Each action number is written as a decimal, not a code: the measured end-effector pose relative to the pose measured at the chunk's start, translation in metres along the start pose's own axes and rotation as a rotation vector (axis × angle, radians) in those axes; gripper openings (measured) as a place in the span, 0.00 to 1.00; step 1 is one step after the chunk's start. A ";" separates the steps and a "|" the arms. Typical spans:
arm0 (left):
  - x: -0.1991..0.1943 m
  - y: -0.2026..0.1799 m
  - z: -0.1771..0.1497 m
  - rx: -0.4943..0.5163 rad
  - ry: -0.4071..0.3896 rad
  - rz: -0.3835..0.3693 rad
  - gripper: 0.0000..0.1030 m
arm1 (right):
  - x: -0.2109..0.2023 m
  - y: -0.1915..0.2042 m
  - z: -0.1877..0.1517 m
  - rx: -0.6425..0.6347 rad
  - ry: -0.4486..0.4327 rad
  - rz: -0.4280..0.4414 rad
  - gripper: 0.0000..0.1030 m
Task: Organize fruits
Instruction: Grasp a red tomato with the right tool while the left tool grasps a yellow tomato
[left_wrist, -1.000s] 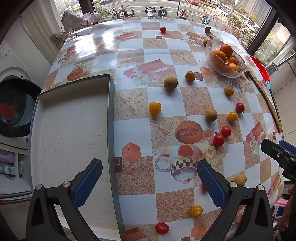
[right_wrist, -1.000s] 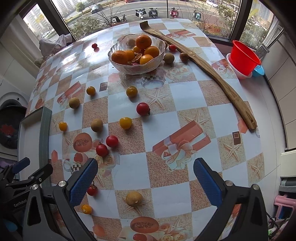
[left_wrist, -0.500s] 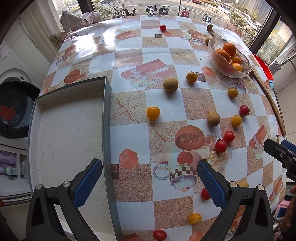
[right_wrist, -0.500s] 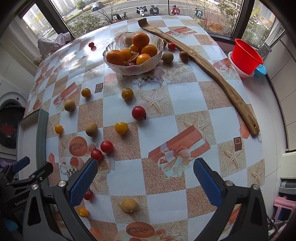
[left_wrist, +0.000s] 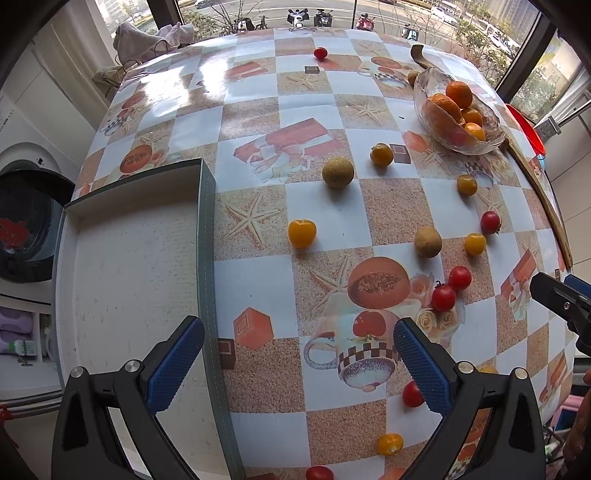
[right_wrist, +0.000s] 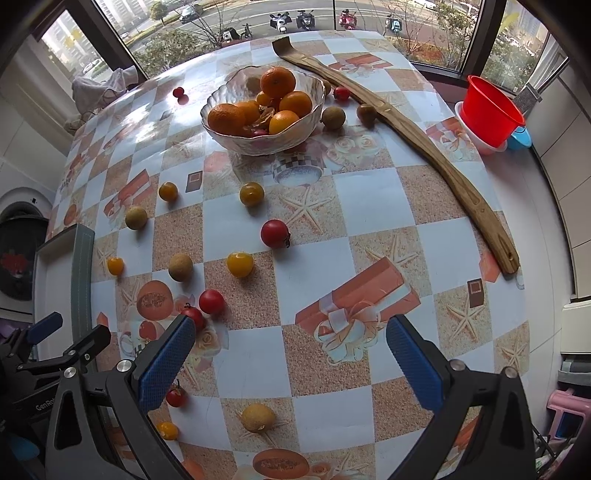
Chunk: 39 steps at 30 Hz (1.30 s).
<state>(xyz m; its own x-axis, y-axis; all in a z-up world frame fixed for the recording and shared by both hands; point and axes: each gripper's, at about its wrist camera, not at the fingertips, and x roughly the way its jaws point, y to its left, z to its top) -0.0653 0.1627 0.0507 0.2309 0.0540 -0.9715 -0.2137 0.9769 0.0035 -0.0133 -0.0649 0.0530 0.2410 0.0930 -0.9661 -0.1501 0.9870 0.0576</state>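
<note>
We hold two grippers above a table (right_wrist: 369, 192) covered in a checked cloth printed with starfish, gift boxes and cups, where small fruits lie scattered. The left gripper (left_wrist: 297, 356) has its blue-padded fingers spread wide with nothing between them, hanging over the right wall of a shallow grey tray (left_wrist: 207, 236) whose white floor is bare; that wall stands between the tray and all the loose fruit. The right gripper (right_wrist: 290, 349) is likewise spread and empty, poised over a printed gift box, with a pair of red tomatoes (right_wrist: 211, 301) just beside its left finger. Farther out lie a yellow tomato (right_wrist: 240, 264), a larger red tomato (right_wrist: 274, 233), and a brown round fruit (right_wrist: 180, 267), all apart from one another. A glass bowl (right_wrist: 236, 142) piled with oranges (right_wrist: 277, 82) sits toward the far side of the table, with two more brown fruits beside it. A long curved wooden stick (right_wrist: 436, 155) runs along the right of the table from behind the bowl to near the edge, touching none of the loose fruit that we can see. Beyond it, off the table, stands a red bucket (right_wrist: 491, 110) on a white dish. To the left of the table we see the dark round door of a washing machine (left_wrist: 22, 225), and through the windows a street with parked scooters.
</note>
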 end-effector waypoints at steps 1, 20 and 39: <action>0.000 0.000 0.000 -0.001 0.000 0.000 1.00 | 0.000 0.000 0.001 0.001 0.001 0.002 1.00; 0.038 -0.005 0.043 0.040 -0.058 0.025 1.00 | 0.040 -0.009 0.047 0.046 -0.016 0.020 0.99; 0.051 -0.012 0.041 0.056 -0.054 -0.041 0.33 | 0.066 0.018 0.053 -0.051 0.023 0.008 0.23</action>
<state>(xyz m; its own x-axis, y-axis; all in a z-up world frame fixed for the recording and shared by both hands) -0.0123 0.1627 0.0107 0.2899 0.0231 -0.9568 -0.1500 0.9885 -0.0216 0.0503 -0.0340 0.0038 0.2173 0.0972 -0.9713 -0.2009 0.9782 0.0529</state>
